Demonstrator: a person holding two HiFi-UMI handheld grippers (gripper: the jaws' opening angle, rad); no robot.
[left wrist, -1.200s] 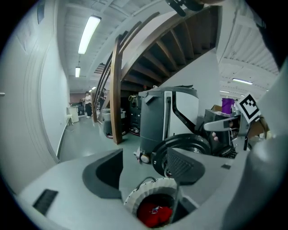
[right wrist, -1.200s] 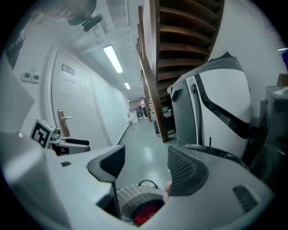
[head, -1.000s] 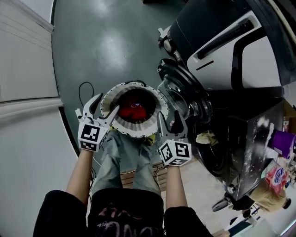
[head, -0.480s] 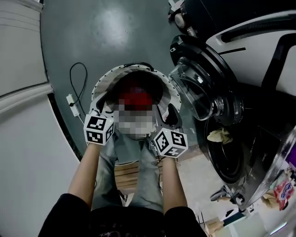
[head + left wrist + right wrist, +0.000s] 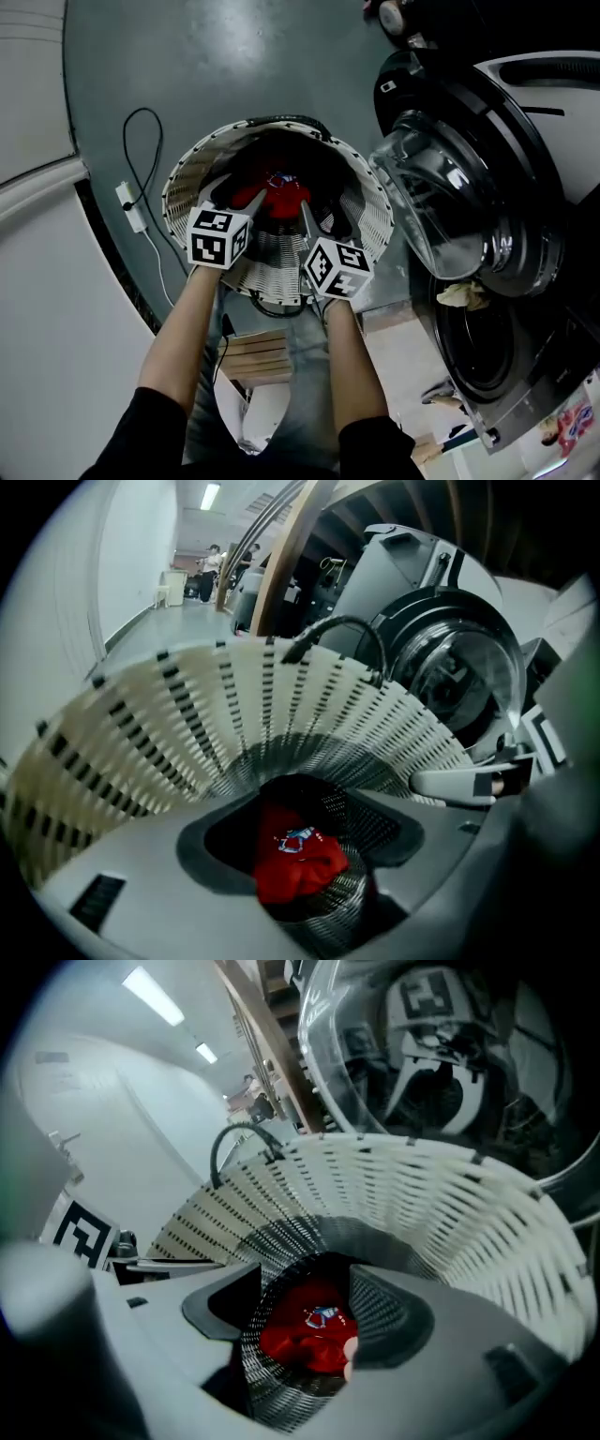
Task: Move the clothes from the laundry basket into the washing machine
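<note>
your left gripper [image 5: 236, 195] and right gripper [image 5: 323, 221] both point down into the laundry basket [image 5: 180, 183] at the centre of the head view. each has its jaws spread wide with nothing caught between them. in both gripper views a red garment [image 5: 279, 197] shows through the gap between the jaws, lying on the basket's bottom beyond the fingertips. the washing machine [image 5: 562, 131] fills the right side of the frame. its round glass door [image 5: 441, 211] is swung open, just beside the basket's rim. a pale cloth [image 5: 461, 293] sits at the drum's lip. a cable [image 5: 141, 159] lies on the grey floor [image 5: 234, 66] at upper left.
</note>
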